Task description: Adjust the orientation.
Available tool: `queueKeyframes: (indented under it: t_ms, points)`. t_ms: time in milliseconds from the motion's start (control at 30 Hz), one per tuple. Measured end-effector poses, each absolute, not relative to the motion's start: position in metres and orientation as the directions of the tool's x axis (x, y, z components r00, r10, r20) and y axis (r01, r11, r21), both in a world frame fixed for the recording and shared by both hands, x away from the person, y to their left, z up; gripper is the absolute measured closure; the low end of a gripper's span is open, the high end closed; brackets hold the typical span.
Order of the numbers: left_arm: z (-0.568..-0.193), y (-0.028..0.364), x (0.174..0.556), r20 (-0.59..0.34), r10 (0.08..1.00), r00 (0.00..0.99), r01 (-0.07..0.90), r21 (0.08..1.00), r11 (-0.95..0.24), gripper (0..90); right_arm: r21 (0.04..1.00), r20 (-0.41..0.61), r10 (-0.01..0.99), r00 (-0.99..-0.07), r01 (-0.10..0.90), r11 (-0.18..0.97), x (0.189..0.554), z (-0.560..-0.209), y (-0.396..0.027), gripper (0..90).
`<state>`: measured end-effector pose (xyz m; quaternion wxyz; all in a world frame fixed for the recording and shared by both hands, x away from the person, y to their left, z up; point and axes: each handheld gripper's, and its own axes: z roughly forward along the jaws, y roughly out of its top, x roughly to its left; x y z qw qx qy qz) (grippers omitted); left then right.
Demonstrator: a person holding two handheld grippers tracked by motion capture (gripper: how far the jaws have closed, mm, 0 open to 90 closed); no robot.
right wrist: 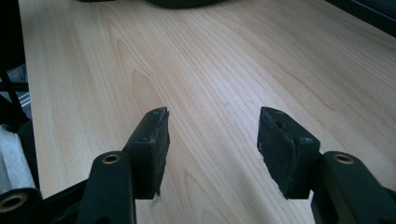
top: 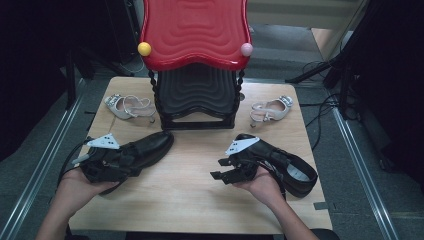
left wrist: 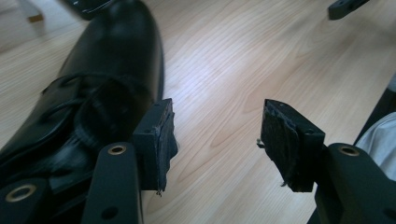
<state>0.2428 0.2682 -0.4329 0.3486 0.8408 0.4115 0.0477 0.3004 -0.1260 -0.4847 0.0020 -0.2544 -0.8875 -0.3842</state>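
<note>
the black leather shoe [top: 145, 150] lies on the wooden surface [top: 190, 200] at my left, toe pointing toward the black lower tier of the shoe rack [top: 197, 97]. my left hand-held gripper [left wrist: 215, 135] sits just beside its heel end, jaws spread, with bare wood between the pads. my right hand-held gripper [right wrist: 212, 140] is spread too, over bare wood, beside the second black shoe [top: 287, 165]. two pale sandals [top: 129, 106] flank the rack under its red top [top: 195, 30].

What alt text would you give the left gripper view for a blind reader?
A glossy black leather lace-up shoe lies on a pale wooden table, just left of the left tool. The tool's two black padded jaws stand open over bare wood, holding nothing.
</note>
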Motion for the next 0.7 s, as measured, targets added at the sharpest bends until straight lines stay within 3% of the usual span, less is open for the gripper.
queueKeyframes:
  t_ms: [700]
  points:
    - [-0.451, 0.313, 0.246, -0.216, 0.796, 0.566, 0.714, 0.611, -0.342, 46.2, 0.679, 0.200, 0.469, -0.861, 0.466, 0.567, 0.302, -0.484, -0.128, 45.2]
